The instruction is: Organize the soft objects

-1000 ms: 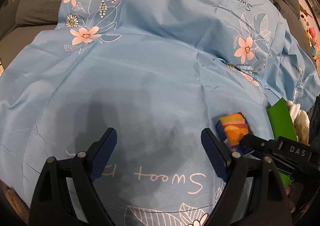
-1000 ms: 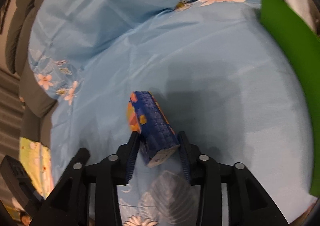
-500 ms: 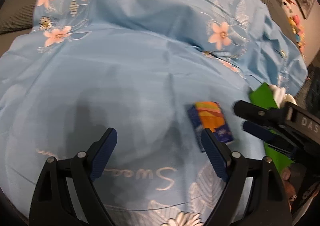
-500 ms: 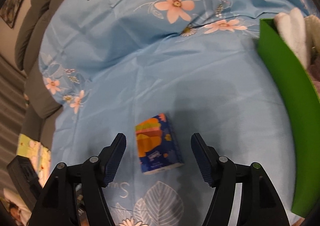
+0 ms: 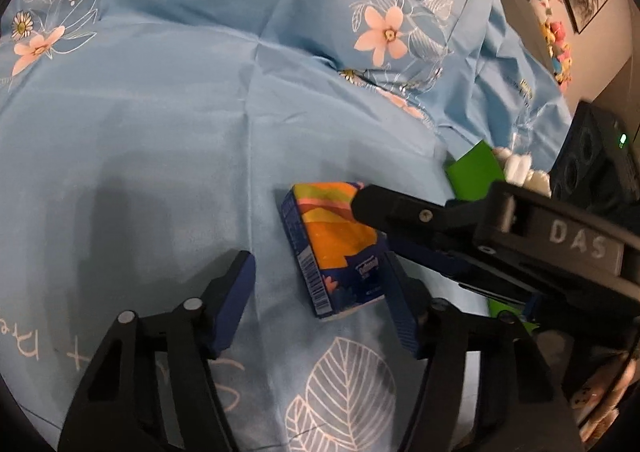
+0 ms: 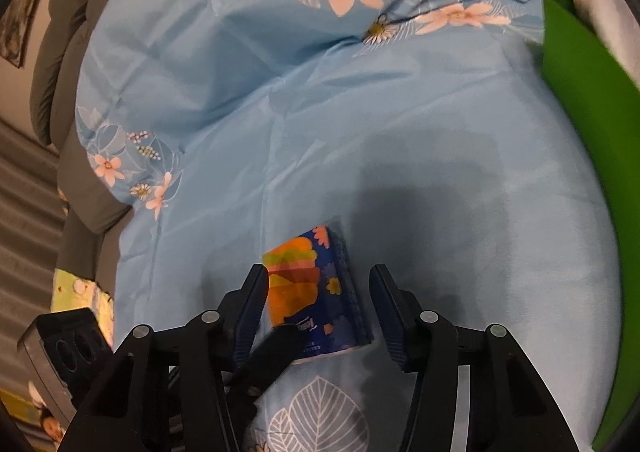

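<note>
Tissue pack (image 5: 336,252), navy with orange print and barcode, lies flat on blue floral sheet (image 5: 160,112) lettered "Sweet". Left gripper (image 5: 320,296) and right gripper (image 6: 318,312) both spread around it, not gripping. "DAS" on right gripper. Green bin (image 6: 580,92) nearby.

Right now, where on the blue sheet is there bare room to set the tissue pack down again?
Widest bare stretch: the blue sheet between the tissue pack and the green bin. More lies left of the pack, toward the pink flowers. It is crowded at the pack, where the open left gripper and open right gripper flank it.
</note>
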`<state>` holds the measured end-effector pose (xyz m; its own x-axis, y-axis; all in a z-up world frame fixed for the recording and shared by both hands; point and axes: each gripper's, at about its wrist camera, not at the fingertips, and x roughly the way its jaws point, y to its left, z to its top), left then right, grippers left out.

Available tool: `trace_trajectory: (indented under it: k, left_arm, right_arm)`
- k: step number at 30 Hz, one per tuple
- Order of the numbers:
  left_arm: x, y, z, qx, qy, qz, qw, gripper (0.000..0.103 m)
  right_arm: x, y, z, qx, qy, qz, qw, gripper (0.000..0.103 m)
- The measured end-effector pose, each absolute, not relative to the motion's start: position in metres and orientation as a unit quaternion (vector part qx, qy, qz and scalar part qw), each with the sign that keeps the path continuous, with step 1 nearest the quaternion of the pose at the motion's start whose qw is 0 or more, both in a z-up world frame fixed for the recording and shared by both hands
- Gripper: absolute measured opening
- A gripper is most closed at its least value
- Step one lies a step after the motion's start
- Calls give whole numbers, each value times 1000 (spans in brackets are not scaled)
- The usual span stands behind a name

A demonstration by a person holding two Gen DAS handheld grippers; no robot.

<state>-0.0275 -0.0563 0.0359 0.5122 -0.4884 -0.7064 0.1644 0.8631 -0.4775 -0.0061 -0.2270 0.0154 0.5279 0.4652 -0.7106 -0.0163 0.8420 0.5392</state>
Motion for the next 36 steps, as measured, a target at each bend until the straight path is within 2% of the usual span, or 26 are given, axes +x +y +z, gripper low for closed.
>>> trace_trajectory:
  k: [1, 2, 3, 4, 7, 12, 26, 36]
  left_arm:
    - [-27, -58, 34, -171, 457, -190, 852, 53]
    - [-27, -59, 33, -167, 456, -188, 853, 41]
    - [-27, -61, 33, -165, 451, -193, 855, 38]
    - [-27, -61, 33, -169, 449, -202, 854, 40]
    - [-27, -63, 32, -179, 452, -215, 847, 38]
    - [-36, -76, 46, -150, 442, -232, 854, 38]
    - [-90, -158, 123, -73, 336, -319, 883, 37]
    - [-102, -231, 130, -57, 340, -377, 860, 37]
  right_arm:
    - [-5, -226, 14, 244, 467, 149, 837, 55]
    - [-4, -224, 12, 244, 469, 153, 835, 54]
    - [-2, -222, 10, 243, 474, 155, 832, 52]
    - [-1, -221, 8, 243, 478, 155, 830, 51]
    - [-5, -217, 7, 222, 478, 149, 837, 44]
    - [-27, -231, 16, 234, 461, 146, 843, 44]
    - [-115, -308, 96, 253, 328, 101, 905, 44]
    - [-147, -384, 101, 284, 299, 39, 910, 44]
